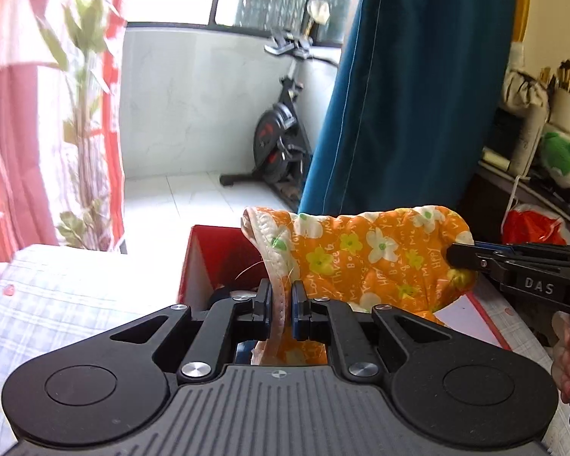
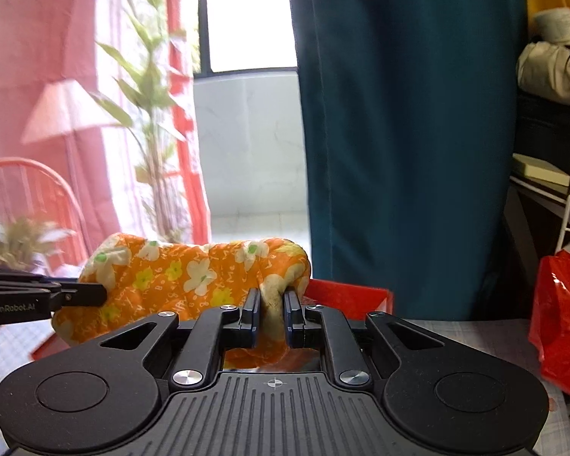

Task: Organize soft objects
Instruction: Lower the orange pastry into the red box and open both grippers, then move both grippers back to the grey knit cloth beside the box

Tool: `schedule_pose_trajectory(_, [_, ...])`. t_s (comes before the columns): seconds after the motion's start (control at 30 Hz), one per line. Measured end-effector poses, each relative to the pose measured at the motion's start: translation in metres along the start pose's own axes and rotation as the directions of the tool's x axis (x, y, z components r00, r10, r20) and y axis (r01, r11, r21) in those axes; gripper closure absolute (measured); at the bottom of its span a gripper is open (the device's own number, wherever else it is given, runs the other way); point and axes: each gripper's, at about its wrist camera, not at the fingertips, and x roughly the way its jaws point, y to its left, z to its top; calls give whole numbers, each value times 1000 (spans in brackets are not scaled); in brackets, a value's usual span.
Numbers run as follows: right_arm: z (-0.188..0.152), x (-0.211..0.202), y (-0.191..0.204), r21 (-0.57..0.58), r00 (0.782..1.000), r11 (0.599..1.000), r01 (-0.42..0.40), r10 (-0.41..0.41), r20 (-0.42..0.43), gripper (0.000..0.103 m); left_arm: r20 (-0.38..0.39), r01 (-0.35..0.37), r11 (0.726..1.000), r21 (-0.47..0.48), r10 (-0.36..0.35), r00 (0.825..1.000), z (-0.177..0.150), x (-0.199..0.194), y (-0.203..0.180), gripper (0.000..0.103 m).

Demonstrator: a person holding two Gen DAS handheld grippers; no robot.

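While hanging over the red box (image 1: 209, 262), the orange floral cloth (image 1: 364, 254) is being clamped by the left gripper (image 1: 281, 304) and right gripper (image 2: 271, 307) at opposite ends.

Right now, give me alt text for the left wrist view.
The left gripper is shut on the edge of an orange floral quilt, held above a red box. The right gripper pinches the quilt's far end, with a teal curtain behind.

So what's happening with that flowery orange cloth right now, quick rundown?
Left gripper shut on one end of the orange cloth. Right gripper shut on the other end. Cloth stretched between them above the red box. Nothing in the way.
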Motion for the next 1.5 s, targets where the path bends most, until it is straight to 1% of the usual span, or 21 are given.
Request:
schedule_pose_trajectory(0.17, [7, 43, -13, 5, 993, 999, 47, -46, -111, 93, -116, 23, 999, -32, -26, 993, 11, 41, 4, 92])
schedule_pose_trajectory(0.33, [5, 73, -15, 12, 971, 998, 58, -53, -234, 93, -213, 7, 1000, -12, -9, 977, 8, 66, 0, 92])
schedule_pose_trajectory(0.43, [-2, 87, -11, -13, 951, 998, 65, -66, -302, 92, -244, 4, 1000, 14, 0, 970, 4, 70, -1, 92])
schedule_pose_trajectory(0.5, [-6, 91, -9, -17, 943, 996, 83, -84, -322, 89, -244, -1, 1000, 21, 6, 970, 4, 70, -1, 91])
schedule_pose_trajectory(0.6, [-7, 90, -6, -5, 941, 994, 112, -108, -322, 80, -233, -11, 999, 32, 19, 972, 7, 66, 0, 87])
schedule_pose_trajectory(0.63, [-7, 87, -5, -14, 941, 993, 119, -117, -318, 76, -229, -16, 999, 41, 25, 973, 8, 64, -1, 79])
schedule_pose_trajectory(0.67, [-6, 84, -4, -25, 942, 993, 117, -119, -313, 73, -222, -23, 998, 51, 34, 974, 9, 62, -3, 67])
schedule_pose_trajectory(0.73, [-6, 74, -4, -39, 945, 992, 116, -123, -303, 57, -201, -42, 997, 65, 54, 978, 11, 54, -4, 53])
schedule_pose_trajectory(0.8, [-2, 62, -5, -39, 951, 992, 117, -123, -284, 53, -189, -55, 996, 70, 68, 980, 12, 44, -4, 48])
schedule_pose_trajectory(0.83, [-2, 56, -4, -37, 953, 993, 115, -121, -276, 51, -188, -59, 996, 67, 71, 980, 13, 39, -4, 43])
schedule_pose_trajectory(0.87, [0, 48, -5, -37, 955, 993, 112, -118, -272, 48, -188, -63, 996, 59, 73, 979, 13, 33, -4, 34])
schedule_pose_trajectory(0.9, [1, 42, -3, -42, 957, 993, 107, -114, -267, 42, -187, -64, 997, 50, 72, 980, 13, 28, -4, 28])
schedule_pose_trajectory(0.93, [2, 35, -2, -48, 960, 993, 105, -113, -257, 32, -182, -66, 997, 46, 73, 981, 12, 21, -5, 20])
schedule_pose_trajectory(0.97, [2, 26, 1, -57, 962, 993, 106, -117, -246, 27, -177, -68, 997, 46, 76, 981, 12, 14, -6, 13])
schedule_pose_trajectory(1.0, [3, 19, 3, -66, 965, 992, 108, -120, -234, 17, -174, -75, 996, 50, 82, 981, 11, 8, -7, 10])
schedule_pose_trajectory(1.03, [4, 13, 5, -74, 967, 992, 107, -121, -226, 10, -169, -83, 995, 55, 91, 981, 11, 2, -9, 6])
schedule_pose_trajectory(1.1, [5, 0, 9, -82, 970, 991, 102, -117, -212, 2, -163, -92, 994, 59, 101, 982, 12, -9, -11, 4])
schedule_pose_trajectory(1.13, [6, -6, 11, -82, 972, 991, 101, -116, -205, 1, -161, -94, 994, 58, 102, 982, 12, -14, -12, 3])
schedule_pose_trajectory(1.2, [7, -20, 14, -74, 975, 993, 96, -109, -194, 1, -151, -96, 994, 54, 103, 983, 12, -26, -14, 0])
schedule_pose_trajectory(1.33, [8, -43, 19, -61, 979, 995, 79, -89, -181, 0, -117, -115, 992, 50, 120, 986, 10, -51, -20, 0])
schedule_pose_trajectory(1.5, [1, -73, 29, -49, 985, 996, 74, -81, -154, 0, -105, -132, 988, 76, 140, 985, -3, -81, -26, 0])
